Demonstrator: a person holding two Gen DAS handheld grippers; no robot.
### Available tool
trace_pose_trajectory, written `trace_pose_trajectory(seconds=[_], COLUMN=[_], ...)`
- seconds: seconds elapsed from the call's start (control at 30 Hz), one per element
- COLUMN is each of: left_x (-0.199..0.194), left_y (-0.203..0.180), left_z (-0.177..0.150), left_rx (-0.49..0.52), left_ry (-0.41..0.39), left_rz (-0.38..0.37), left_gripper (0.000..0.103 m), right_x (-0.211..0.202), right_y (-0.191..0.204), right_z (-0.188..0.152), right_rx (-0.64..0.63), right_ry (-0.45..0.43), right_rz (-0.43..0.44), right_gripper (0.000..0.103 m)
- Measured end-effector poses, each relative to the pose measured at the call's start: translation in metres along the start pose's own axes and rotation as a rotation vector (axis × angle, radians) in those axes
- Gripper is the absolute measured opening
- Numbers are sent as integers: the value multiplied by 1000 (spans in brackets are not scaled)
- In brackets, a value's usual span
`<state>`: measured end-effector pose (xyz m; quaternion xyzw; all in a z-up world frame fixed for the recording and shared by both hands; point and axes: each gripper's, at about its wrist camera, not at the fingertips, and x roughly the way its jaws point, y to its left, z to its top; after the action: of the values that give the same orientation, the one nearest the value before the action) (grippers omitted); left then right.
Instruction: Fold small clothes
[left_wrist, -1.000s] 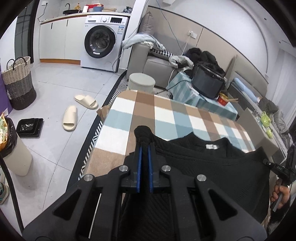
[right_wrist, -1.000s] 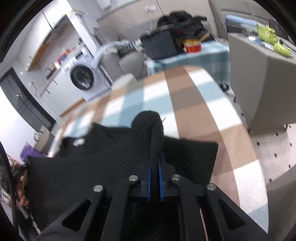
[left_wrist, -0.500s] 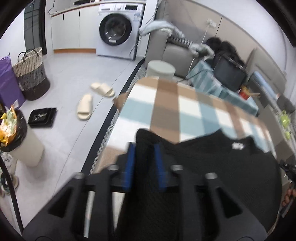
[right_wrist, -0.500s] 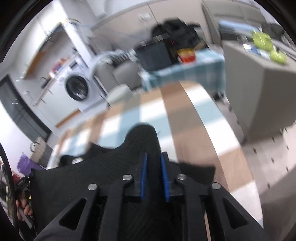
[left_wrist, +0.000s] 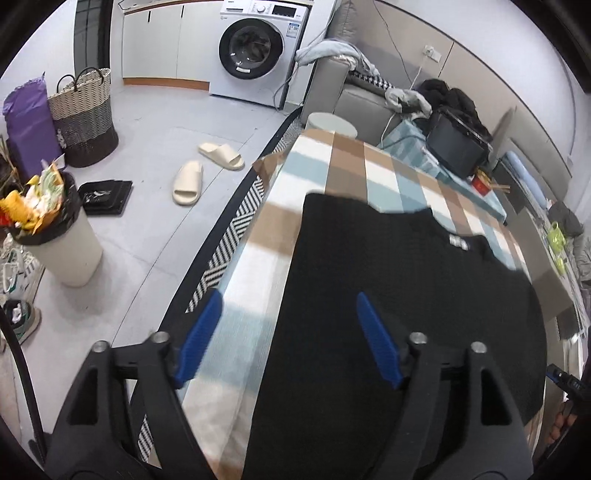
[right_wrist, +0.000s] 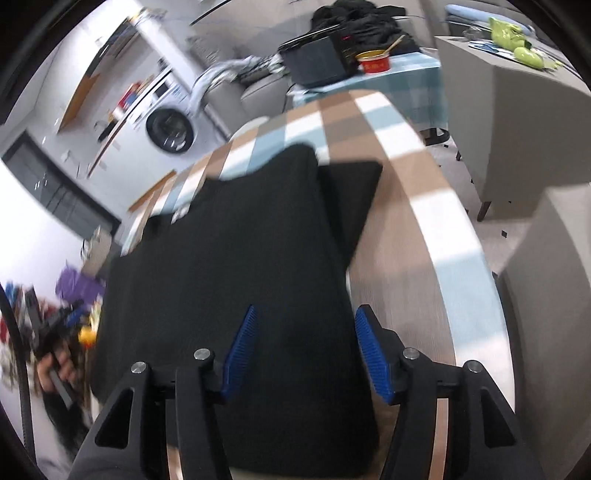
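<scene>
Black knit garment (left_wrist: 406, 295): lies flat on the checked tablecloth (left_wrist: 347, 166), neckline and white label (left_wrist: 457, 240) toward the cloth's far end, one sleeve (right_wrist: 351, 195) spread out at its right side. Left gripper (left_wrist: 286, 334): above the garment's left edge, jaws wide apart and opening, blue pads (left_wrist: 376, 343) gripping nothing. Right gripper (right_wrist: 306, 343): above the garment's right edge, jaws partway apart and opening, nothing pinched. Washing machine (left_wrist: 255, 48): on the floor beyond the cloth's far-left corner.

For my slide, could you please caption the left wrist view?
Left claw opening above a black sweater on the checked table.
</scene>
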<state>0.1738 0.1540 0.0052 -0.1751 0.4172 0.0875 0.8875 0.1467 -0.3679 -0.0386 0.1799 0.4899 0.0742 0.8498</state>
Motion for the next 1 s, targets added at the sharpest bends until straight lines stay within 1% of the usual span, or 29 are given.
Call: trace_pose_trajectory(seconds=[0.07,0.1,0.23,0.33,0.4,0.5,0.53,0.57,0.7,0.87,1.0], left_x=[-9,-13,-25,-32,-35,-43,-46,-50,-61,-63,-53], left_y=[-1,-2,-12,-20,-24,-29,-30,-32,-36,-43,-46], left_z=[-13,-19,-46,-68,-78,-91,-93,-95,-101,-102,-97], left_rx=[11,18,50,68,67,67,66,67,75,114,121], left_ry=[22,26,44,53,49,42,35,27,8,19,53], left_rz=[-14,-18,-52,-55,-54,-64,-65,-65,-72,-61,-81], left_gripper=[81,81,102,102,102,102,102,102,102,102,102], right_x=[-3,-5,-8,-9,-11,-21,-27,-31,-31,-18,-16], right_y=[0,-1,-3,-5,-4,2,5,7,-1,-18,-18], right_z=[-15,-21,-38,-45,-45,-43,-43,-44,-50,-54,-47], right_rx=[-13,-14,-12,11,20,18,8,0,18,91,92], right_ry=[23,34,39,30,-14,-54,-78,-88,-78,-40,-55], right_rz=[-5,7,21,33,51,139,142,120,36,41,64], right_gripper=[59,59,60,60,60,60,60,60,60,60,60])
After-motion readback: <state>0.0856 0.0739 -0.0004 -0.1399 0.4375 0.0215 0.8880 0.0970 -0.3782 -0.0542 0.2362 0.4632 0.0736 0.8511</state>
